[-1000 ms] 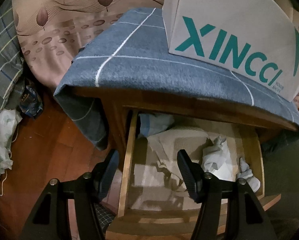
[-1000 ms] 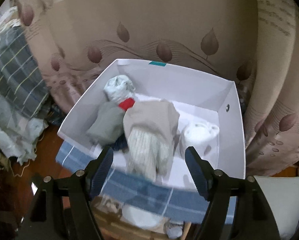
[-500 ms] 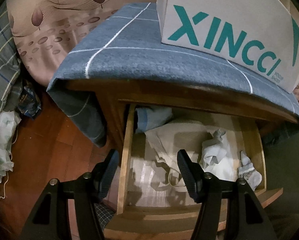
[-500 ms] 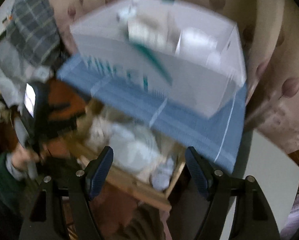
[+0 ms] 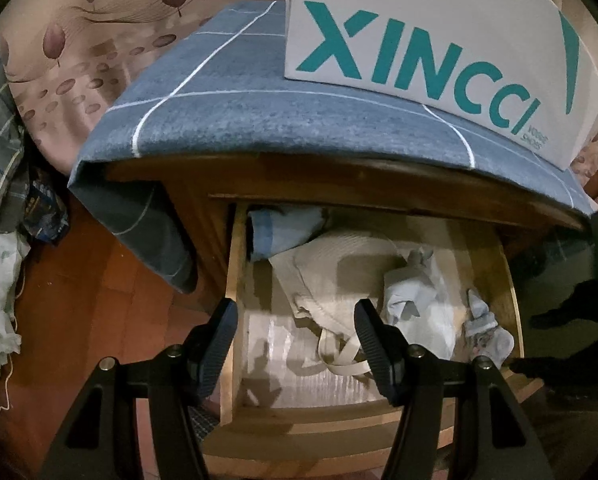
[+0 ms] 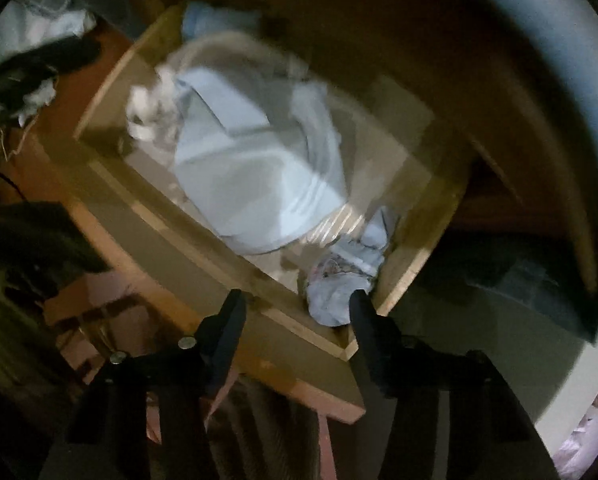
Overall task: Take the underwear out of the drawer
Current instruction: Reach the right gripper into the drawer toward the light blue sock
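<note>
Underwear lies loose in the open wooden drawer (image 5: pixel 235 280): a small pale-blue crumpled piece (image 6: pixel 339 288) sits in the drawer's front corner, beside a larger light-blue garment (image 6: pixel 251 184) and a beige one (image 5: pixel 339 264). The right gripper (image 6: pixel 297 312) points down over that corner, its jaws closing with nothing pressed between them yet; the small piece touches only the right finger's edge. The left gripper (image 5: pixel 295 332) hangs above the drawer's left side, jaws apart and empty. Above, a white box (image 5: pixel 439 40) stands on a blue checked cloth (image 5: pixel 259 120).
</note>
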The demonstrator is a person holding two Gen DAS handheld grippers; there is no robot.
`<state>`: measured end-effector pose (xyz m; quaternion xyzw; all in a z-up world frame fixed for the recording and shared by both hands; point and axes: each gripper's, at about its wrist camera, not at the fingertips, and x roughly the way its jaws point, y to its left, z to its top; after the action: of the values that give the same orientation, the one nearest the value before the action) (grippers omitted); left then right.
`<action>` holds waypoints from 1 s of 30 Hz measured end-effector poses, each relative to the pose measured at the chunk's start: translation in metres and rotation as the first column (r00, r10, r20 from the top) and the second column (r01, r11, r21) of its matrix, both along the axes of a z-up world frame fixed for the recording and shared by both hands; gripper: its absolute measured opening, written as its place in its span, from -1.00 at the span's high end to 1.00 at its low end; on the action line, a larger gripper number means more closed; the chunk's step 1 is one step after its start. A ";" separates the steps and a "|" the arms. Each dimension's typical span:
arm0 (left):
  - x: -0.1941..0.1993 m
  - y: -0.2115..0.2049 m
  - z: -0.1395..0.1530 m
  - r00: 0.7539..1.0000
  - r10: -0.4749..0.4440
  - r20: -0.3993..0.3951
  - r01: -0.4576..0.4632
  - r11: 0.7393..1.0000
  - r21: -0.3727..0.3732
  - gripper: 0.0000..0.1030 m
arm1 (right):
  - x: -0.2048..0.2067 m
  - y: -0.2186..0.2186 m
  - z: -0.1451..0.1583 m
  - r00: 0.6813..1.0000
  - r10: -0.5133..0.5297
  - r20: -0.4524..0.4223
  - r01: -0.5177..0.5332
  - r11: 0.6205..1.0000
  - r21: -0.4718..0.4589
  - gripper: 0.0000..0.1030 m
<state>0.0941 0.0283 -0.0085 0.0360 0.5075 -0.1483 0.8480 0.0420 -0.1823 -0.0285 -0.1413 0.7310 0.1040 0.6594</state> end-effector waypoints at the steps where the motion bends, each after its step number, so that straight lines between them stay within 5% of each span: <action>1: 0.000 0.000 0.000 1.000 -0.002 -0.003 0.002 1.000 -0.004 -0.21 | 0.002 -0.001 -0.005 1.000 -0.001 -0.015 0.001 1.000 -0.008 0.07; 10: 0.001 0.004 0.007 1.000 0.011 0.014 -0.011 0.999 -0.053 -0.21 | 0.017 0.001 -0.057 0.989 0.045 -0.143 -0.049 0.999 -0.023 0.07; 23: 0.009 0.013 0.000 0.997 0.034 -0.071 -0.043 0.991 -0.124 -0.21 | 0.018 -0.022 -0.069 0.998 -0.001 -0.070 -0.002 0.999 -0.037 0.05; 30: 0.007 0.007 -0.003 0.998 0.009 -0.059 -0.015 0.995 -0.100 -0.21 | 0.024 -0.031 -0.111 0.994 0.010 -0.108 -0.023 0.993 -0.119 0.02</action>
<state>0.1015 0.0349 -0.0116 -0.0141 0.5243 -0.1696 0.8344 0.0664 -0.2133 -0.1399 -0.1807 0.7690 0.0727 0.6088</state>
